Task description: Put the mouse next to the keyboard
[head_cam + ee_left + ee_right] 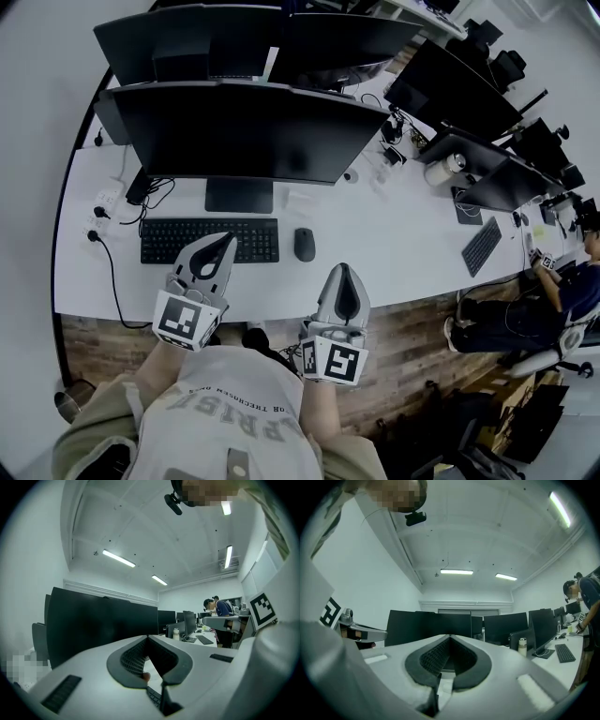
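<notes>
A black mouse (304,244) lies on the white desk (375,253), just right of the black keyboard (208,240). My left gripper (218,247) hovers over the keyboard's right half, jaws shut with nothing between them. My right gripper (345,278) sits near the desk's front edge, right of and nearer than the mouse, also shut and empty. In the left gripper view the left gripper (149,641) points up at a dark monitor (103,625). The right gripper (449,640) likewise faces a row of monitors (436,625) in the right gripper view.
A large monitor (239,131) stands behind the keyboard, with more monitors behind and to the right. Cables and a power strip (105,208) lie at the desk's left. A second keyboard (482,246) and a seated person (562,291) are at the far right.
</notes>
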